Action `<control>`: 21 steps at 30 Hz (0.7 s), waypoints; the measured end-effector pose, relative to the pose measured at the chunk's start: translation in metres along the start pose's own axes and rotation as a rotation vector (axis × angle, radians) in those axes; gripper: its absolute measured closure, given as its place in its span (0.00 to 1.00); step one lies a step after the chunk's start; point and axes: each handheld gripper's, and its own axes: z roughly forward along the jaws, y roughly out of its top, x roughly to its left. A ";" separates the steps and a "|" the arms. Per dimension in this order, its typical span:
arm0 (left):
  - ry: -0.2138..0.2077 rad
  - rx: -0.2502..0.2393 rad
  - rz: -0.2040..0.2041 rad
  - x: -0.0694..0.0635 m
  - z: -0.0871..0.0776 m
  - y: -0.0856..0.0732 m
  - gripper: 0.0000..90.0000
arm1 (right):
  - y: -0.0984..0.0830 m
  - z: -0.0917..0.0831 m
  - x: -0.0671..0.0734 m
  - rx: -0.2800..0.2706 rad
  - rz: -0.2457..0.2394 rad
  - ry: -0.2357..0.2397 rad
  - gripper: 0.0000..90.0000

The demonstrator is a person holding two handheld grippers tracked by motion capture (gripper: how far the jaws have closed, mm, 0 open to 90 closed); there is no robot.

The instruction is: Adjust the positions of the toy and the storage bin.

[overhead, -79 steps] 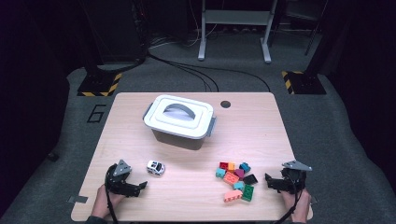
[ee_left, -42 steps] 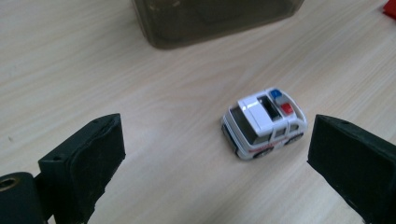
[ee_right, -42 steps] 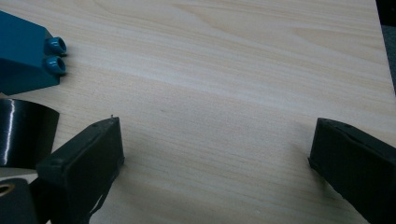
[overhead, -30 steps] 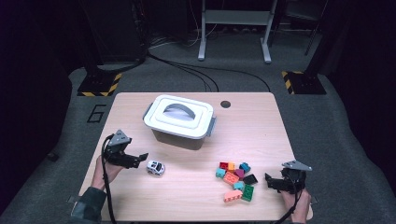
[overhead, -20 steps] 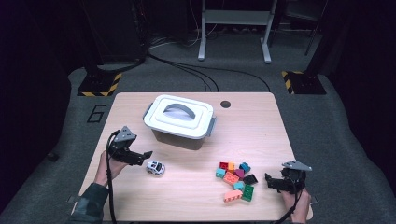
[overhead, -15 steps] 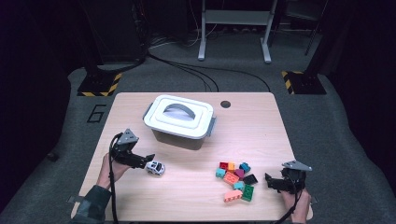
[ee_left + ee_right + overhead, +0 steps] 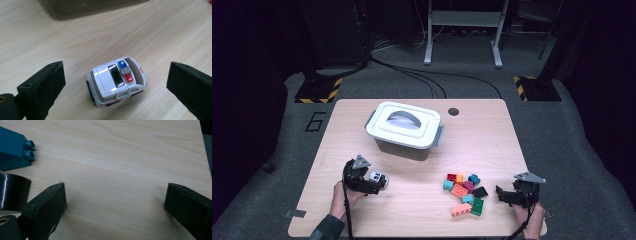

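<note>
The left gripper (image 7: 113,87) straddled the toy police car (image 7: 116,81) with its fingers (image 7: 42,86) spread wide and clear of both flanks; the car sat on the counter (image 7: 492,150) just in front of the lidded grey bin (image 7: 404,130). The grasp looked about to begin, calling for a squeeze on the car's sides. The right gripper (image 7: 507,196) rested well right of the bin, open and empty, while the bin's contents stayed hidden under its lid.
</note>
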 end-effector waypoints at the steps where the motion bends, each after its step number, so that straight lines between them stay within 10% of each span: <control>1: 0.002 0.000 -0.001 -0.001 0.002 -0.002 0.03 | 0.000 0.000 0.000 0.000 0.000 0.000 0.04; 21: 0.140 -0.040 -0.075 -0.020 0.021 -0.016 0.27 | 0.000 0.000 0.000 -0.003 -0.008 0.001 0.04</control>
